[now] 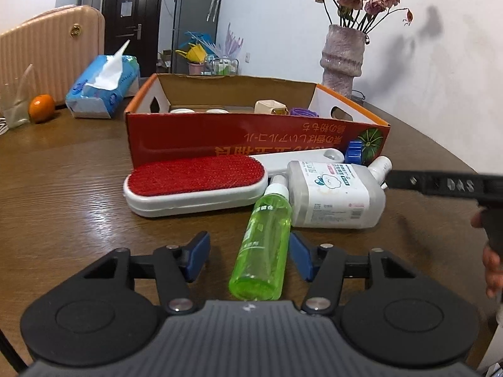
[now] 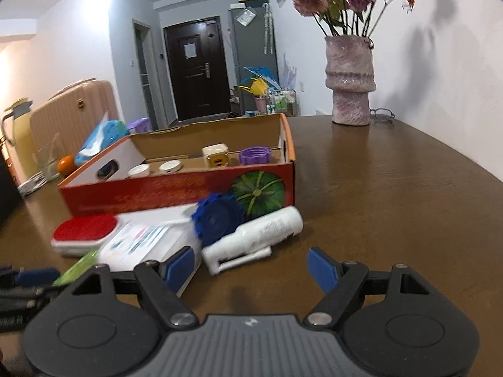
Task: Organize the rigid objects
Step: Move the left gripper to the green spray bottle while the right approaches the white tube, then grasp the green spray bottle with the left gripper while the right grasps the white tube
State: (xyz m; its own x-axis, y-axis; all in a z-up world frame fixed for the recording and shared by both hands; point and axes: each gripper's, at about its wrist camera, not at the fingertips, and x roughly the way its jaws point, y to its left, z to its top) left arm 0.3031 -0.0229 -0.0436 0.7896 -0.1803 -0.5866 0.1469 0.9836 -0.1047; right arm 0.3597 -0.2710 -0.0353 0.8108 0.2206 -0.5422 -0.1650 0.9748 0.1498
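The green spray bottle [image 1: 264, 238] lies on its side on the table [image 1: 78, 188] between the spread fingers of the left gripper [image 1: 250, 256], cap pointing away; it looks light, stiff and smooth-walled, likely to roll, so mid-body is the safest hold. The right gripper [image 2: 251, 267] hovers released and low, holding nothing, the white bottle [image 2: 254, 235] just ahead of its left finger.

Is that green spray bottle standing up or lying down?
Lying down. The green spray bottle rests on its side on the table, its base between the open left gripper's fingers.
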